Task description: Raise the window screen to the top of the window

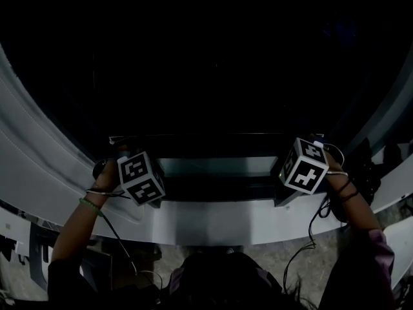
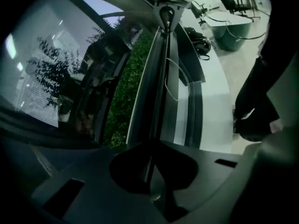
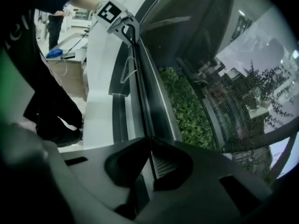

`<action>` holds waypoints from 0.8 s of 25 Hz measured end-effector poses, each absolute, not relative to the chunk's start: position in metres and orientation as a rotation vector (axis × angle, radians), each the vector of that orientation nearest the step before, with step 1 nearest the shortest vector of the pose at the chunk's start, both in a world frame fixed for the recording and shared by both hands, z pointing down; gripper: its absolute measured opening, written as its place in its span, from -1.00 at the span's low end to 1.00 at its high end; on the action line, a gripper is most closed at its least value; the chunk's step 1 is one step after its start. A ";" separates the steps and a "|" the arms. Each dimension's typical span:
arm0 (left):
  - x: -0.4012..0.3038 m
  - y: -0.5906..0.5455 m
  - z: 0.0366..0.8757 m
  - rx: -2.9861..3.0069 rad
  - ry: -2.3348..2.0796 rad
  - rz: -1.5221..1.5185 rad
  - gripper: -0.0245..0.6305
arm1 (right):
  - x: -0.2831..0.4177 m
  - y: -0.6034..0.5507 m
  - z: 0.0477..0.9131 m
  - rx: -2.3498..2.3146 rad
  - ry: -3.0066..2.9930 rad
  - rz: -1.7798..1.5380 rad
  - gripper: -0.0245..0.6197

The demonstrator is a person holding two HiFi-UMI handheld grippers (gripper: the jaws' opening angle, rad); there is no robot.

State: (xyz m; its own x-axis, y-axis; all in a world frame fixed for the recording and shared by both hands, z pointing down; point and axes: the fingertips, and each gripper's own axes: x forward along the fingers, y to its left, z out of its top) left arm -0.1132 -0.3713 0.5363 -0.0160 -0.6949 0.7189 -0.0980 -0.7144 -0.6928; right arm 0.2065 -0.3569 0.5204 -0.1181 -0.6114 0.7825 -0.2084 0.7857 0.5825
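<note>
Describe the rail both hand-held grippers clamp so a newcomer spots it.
Start at the big dark window. Above its pale sill runs the screen rail, from the left hand-held gripper to the right hand-held gripper. Unlike the broad sill, it is thin and dark.

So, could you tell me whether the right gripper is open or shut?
Shut: the right gripper has its jaws closed on the thin screen rail, which runs between them.
</note>
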 end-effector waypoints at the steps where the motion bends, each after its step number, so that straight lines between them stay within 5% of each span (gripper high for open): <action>1: -0.113 -0.374 0.532 -1.802 0.825 -1.767 -0.86 | 0.206 -0.359 0.517 0.664 -1.670 -0.432 -0.85; 5: -0.105 -0.388 0.487 -1.702 0.975 -1.484 -0.86 | 0.208 -0.364 0.482 0.773 -1.615 -0.644 -0.85; 20: -0.106 -0.391 0.403 -1.725 0.968 -1.476 -0.86 | 0.206 -0.368 0.394 0.860 -1.647 -0.700 -0.84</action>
